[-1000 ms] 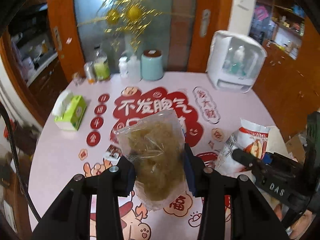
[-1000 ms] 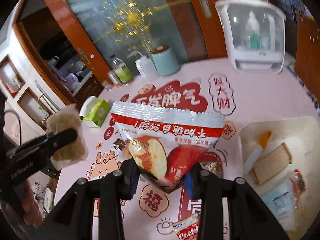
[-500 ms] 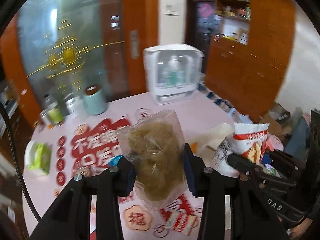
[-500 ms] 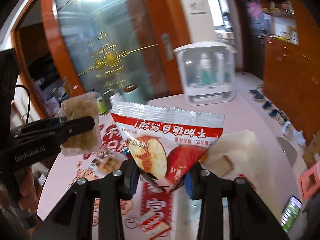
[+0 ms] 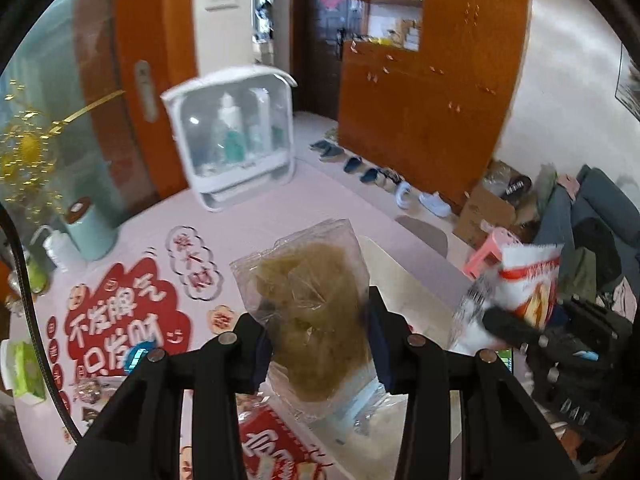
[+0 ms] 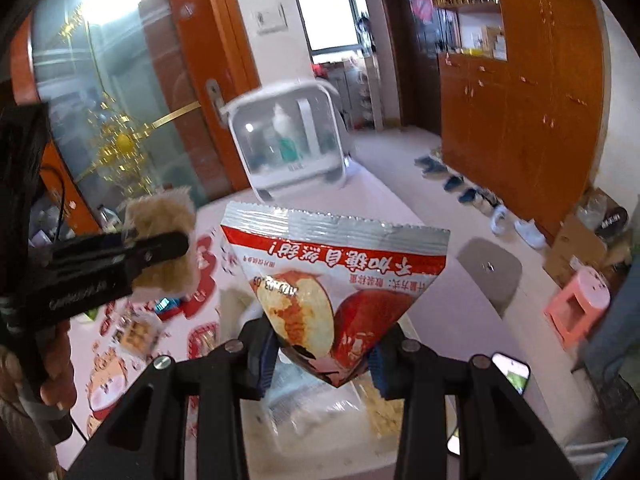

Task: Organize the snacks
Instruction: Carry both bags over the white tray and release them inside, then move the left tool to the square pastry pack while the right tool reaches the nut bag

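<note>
- While you hold both tools above the pink surface (image 5: 304, 208), your left gripper (image 5: 316, 344) has its jaws clamped on a clear bag of brownish snack (image 5: 312, 300), held upright in the air.
- Your right gripper (image 6: 320, 356) has its jaws clamped on the lower corner of a red-and-silver apple chip packet (image 6: 336, 276), also held off the surface.
- Behind both snacks, a white lidded container (image 5: 232, 136) stands on the surface.
- Between that container and your grippers lies a pale tray (image 5: 404, 292), partly hidden by the snacks.
</note>
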Motion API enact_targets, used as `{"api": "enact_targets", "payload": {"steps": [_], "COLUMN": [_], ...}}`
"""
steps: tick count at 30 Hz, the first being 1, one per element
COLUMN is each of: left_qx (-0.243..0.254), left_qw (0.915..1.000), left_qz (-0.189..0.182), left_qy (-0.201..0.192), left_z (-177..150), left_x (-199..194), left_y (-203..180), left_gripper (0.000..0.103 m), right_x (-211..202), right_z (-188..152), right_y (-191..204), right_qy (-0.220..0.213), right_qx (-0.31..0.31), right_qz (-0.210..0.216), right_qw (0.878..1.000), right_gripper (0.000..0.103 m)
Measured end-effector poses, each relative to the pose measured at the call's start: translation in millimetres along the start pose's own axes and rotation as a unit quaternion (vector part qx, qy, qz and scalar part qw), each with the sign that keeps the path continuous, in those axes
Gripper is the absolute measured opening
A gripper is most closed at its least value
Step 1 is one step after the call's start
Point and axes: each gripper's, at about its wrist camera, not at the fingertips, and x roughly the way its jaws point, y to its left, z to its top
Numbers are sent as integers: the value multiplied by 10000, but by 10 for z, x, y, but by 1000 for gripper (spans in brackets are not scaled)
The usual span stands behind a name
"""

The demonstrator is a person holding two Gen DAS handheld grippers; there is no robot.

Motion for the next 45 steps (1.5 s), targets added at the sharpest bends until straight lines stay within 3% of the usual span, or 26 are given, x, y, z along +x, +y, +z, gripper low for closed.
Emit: {"api": "enact_targets", "payload": {"steps": [8, 9, 10, 12, 13, 14, 15, 24, 32, 40, 45], "left_qx": [58, 58, 44, -90, -147, -210, -268, -637, -1123, -1496, -1649], "left_qw": [9981, 9974, 9971, 9967, 9969, 9972, 9972, 9941, 9863, 9699, 9539], "left_qz": [6, 50, 70, 121, 143, 135, 115, 594, 1065, 1896, 2505], "left_qy": [612, 714, 757, 793, 758, 706, 689, 651, 570, 300, 73], "left_z": [-85, -109, -119, -155, -166, -169, -173, -306, -532, -790, -963], "left_x": [661, 739, 773, 816, 803, 786, 770, 549, 144, -563, -1041], "left_y": [-203, -214, -193, -152, -114, -74, -33, 364, 817, 1375, 1739], "left_gripper": [41, 45, 60, 87, 91, 91, 91, 91, 91, 91, 91], "right_x": [374, 413, 472, 528, 554, 569, 574, 648, 720, 759, 747], "right_z": [-257, -277, -295, -313, -312, -312, -304, -215, -103, 23, 94], "right_y": [-137, -143, -149, -160, -161, -159, -157, -98, 257, 794, 1088], "right_qy": [809, 872, 977, 1077, 1082, 1059, 1017, 988, 1019, 970, 895], "right_qx": [15, 32, 51, 70, 62, 44, 21, -66, -323, -793, -1030], "right_qz": [-100, -81, -29, 37, 31, 22, 3, 231, 588, 1006, 1148], "right_qw": [9967, 9962, 9952, 9942, 9941, 9944, 9948, 9948, 9925, 9870, 9840], "right_gripper": [40, 41, 43, 65, 72, 83, 86, 86, 86, 86, 86]}}
